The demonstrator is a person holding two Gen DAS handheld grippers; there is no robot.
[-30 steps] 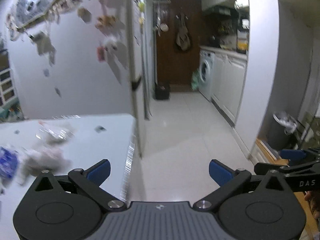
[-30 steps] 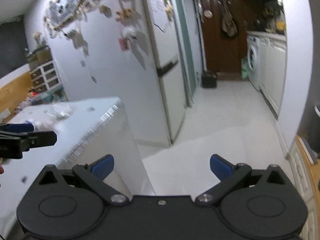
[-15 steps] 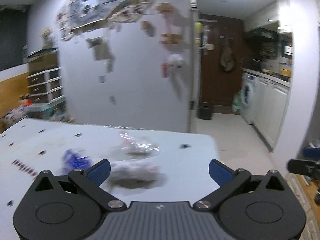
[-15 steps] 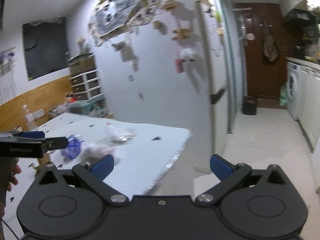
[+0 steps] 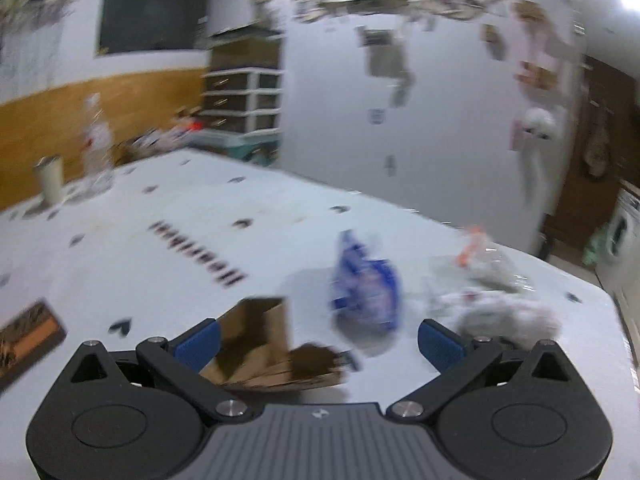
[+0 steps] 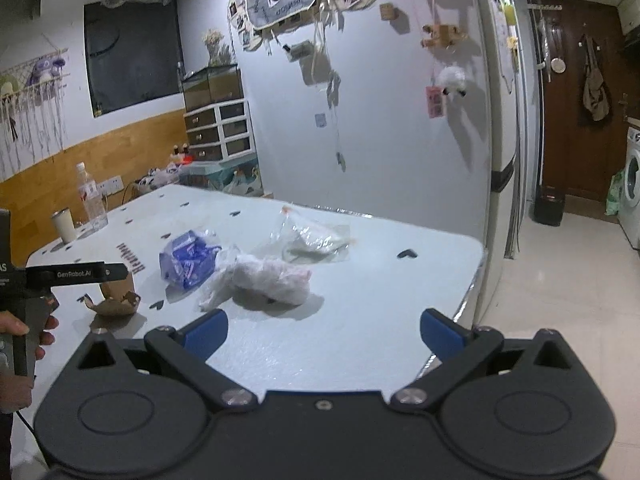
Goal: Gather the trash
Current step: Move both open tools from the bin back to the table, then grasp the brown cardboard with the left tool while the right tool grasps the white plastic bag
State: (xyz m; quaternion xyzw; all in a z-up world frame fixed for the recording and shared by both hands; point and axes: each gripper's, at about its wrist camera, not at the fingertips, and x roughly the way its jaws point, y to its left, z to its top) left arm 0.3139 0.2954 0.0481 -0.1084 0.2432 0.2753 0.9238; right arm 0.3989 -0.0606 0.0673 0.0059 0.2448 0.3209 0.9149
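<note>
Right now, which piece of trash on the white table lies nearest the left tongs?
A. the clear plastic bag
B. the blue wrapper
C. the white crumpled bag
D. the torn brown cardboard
D: the torn brown cardboard sits just ahead of the open left tongs, nearer than the blue wrapper.

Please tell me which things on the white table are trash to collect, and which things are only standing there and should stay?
Trash to collect:
- blue wrapper
- crumpled white bag
- clear plastic bag
- torn cardboard piece

Probably not trash, set apart at the far edge:
- water bottle
- white cup

Both the left gripper and the right gripper are open and empty.
</note>
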